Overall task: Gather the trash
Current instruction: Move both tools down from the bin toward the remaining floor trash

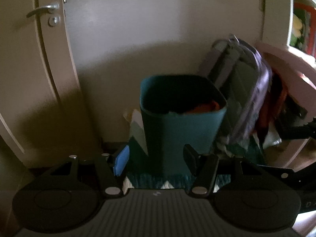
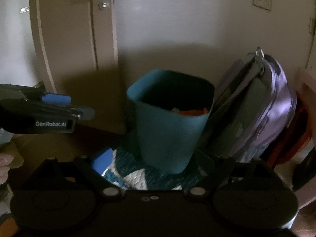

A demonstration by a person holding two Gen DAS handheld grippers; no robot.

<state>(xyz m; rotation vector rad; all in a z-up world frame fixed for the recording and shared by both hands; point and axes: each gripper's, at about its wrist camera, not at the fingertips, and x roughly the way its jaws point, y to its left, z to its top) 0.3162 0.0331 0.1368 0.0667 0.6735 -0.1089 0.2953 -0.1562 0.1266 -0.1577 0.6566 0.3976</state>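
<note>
Dim wall and a closed door (image 2: 79,29) back a teal bin (image 1: 180,116) standing on a patterned rug (image 2: 136,175), orange trash (image 1: 205,106) inside, a purple backpack (image 2: 260,106) leaning against it. Left tool (image 1: 156,160) and right tool (image 2: 150,164) both spread apart, empty, facing the bin.

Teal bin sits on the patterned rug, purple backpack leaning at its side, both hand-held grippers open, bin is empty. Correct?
Not quite: the teal bin is not empty. The right wrist view shows orange and pale items inside, below its rim. The rest holds: it stands on the patterned rug, the purple backpack leans beside it, and the left hand-held gripper and right hand-held gripper are both open.
</note>
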